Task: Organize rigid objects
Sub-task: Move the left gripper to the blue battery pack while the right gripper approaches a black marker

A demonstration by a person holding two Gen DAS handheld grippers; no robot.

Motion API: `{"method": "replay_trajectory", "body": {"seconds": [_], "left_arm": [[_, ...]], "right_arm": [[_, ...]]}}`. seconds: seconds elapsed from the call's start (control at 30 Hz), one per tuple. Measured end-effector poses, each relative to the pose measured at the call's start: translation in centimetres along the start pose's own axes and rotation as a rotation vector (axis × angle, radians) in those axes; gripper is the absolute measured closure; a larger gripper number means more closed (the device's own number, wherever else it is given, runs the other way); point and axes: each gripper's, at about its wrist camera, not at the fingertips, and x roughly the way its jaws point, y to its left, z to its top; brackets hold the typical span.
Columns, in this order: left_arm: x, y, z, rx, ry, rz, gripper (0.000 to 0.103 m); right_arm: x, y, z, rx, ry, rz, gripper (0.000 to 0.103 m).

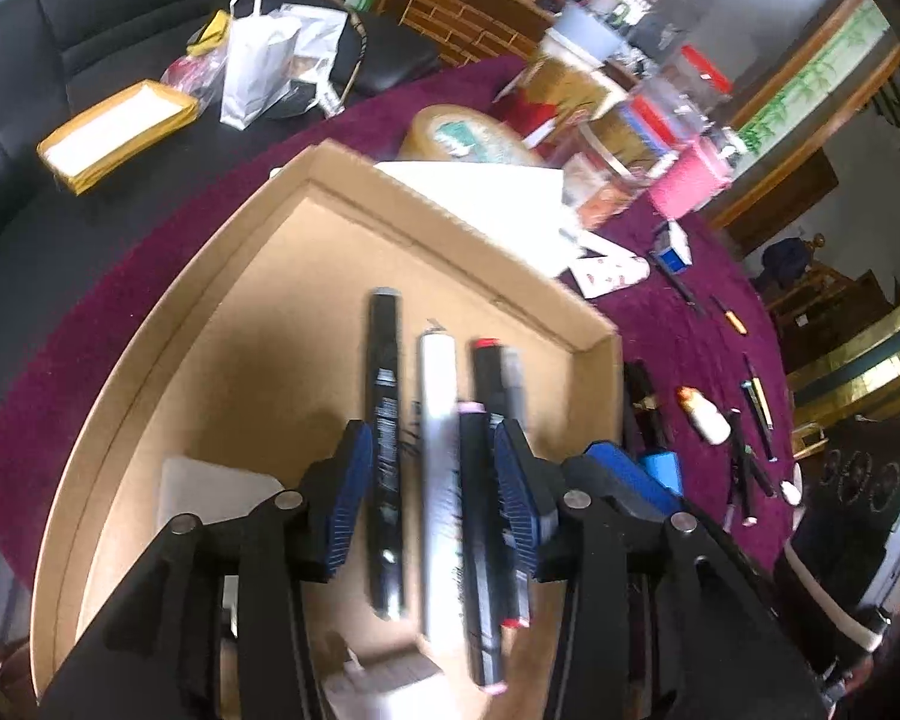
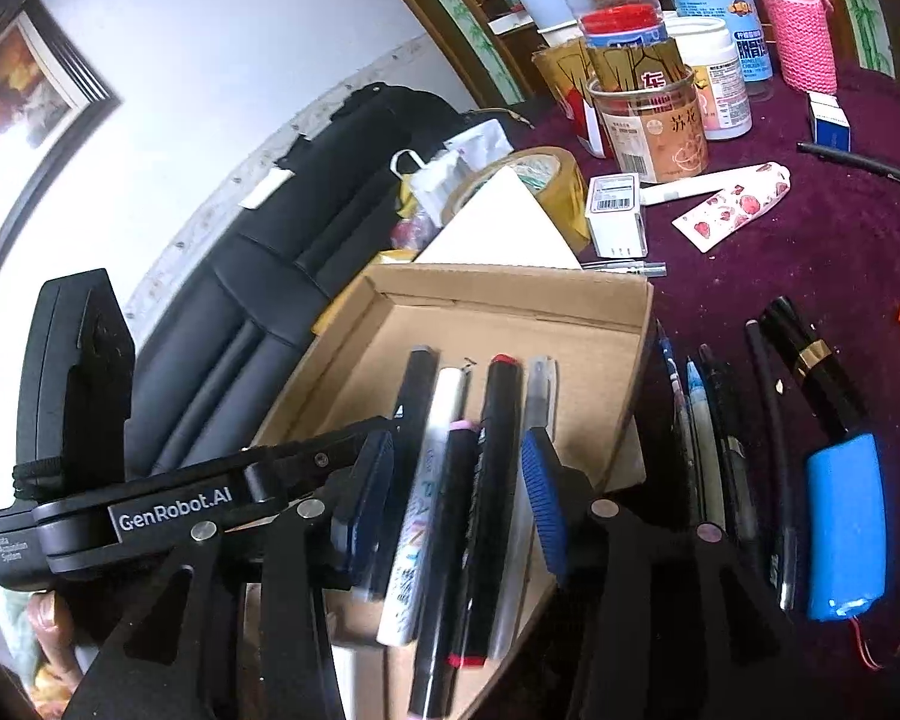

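A shallow cardboard box sits on a maroon tablecloth and holds several markers side by side: a black one, a white one, a pink-capped one and a red-capped one. My left gripper hovers open above them, empty. My right gripper is open over the same markers, empty. The left gripper body shows in the right wrist view.
Loose pens and a blue battery pack lie on the cloth right of the box. Jars, a tape roll, a small white box and a pink knitted cup stand behind. A black sofa lies left.
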Motion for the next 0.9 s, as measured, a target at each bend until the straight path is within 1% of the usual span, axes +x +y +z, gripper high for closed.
{"method": "replay_trajectory", "body": {"seconds": [0.1,0.13,0.17,0.2,0.27,0.3,0.43,0.5,0.63,0.7,0.8,0.83,0.9], "left_arm": [[-1.7,-1.9,-0.8,0.031,-0.035,-0.018,0.062],[-2.1,-2.6,-1.1,0.043,-0.042,-0.025,0.06],[-2.4,-3.3,-1.3,0.057,-0.047,-0.031,0.058],[-2.9,-4.5,-1.8,0.08,-0.051,-0.041,0.055],[-3.4,-6.5,-2.6,0.122,-0.06,-0.059,0.055],[-3.5,-7.2,-2.9,0.136,-0.06,-0.066,0.055],[-3.2,-11.0,-4.4,0.202,-0.045,-0.092,0.054],[-2.7,-12.5,-5.3,0.22,-0.028,-0.093,0.054],[-0.6,-15.1,-7.1,0.261,0.023,-0.102,0.054],[0.6,-16.6,-7.8,0.299,0.05,-0.088,0.054],[2.2,-18.3,-8.2,0.34,0.081,-0.064,0.054],[2.9,-18.7,-8.1,0.349,0.092,-0.044,0.054],[4.0,-19.0,-7.9,0.343,0.105,-0.021,0.054]], "right_arm": [[-2.8,0.0,-0.6,-0.028,-0.013,0.017,0.061],[-3.7,-0.2,-0.8,-0.035,-0.018,0.017,0.059],[-4.8,-0.5,-1.0,-0.034,-0.023,0.023,0.054],[-5.7,-0.9,-1.2,-0.031,-0.025,0.03,0.051],[-7.8,-1.8,-1.6,-0.037,-0.032,0.025,0.051],[-9.1,-2.5,-1.9,-0.043,-0.039,0.008,0.051],[-12.4,-5.4,-2.5,-0.019,-0.039,-0.015,0.051],[-14.2,-7.7,-2.8,0.007,-0.057,-0.057,0.051],[-16.9,-12.1,-2.6,0.085,-0.08,-0.099,0.051],[-18.0,-14.1,-2.1,0.115,-0.093,-0.132,0.051],[-19.0,-17.3,0.0,0.193,-0.073,-0.21,0.051],[-19.1,-18.2,0.8,0.204,-0.071,-0.238,0.051],[-19.1,-20.2,2.1,0.244,-0.081,-0.287,0.051]]}}
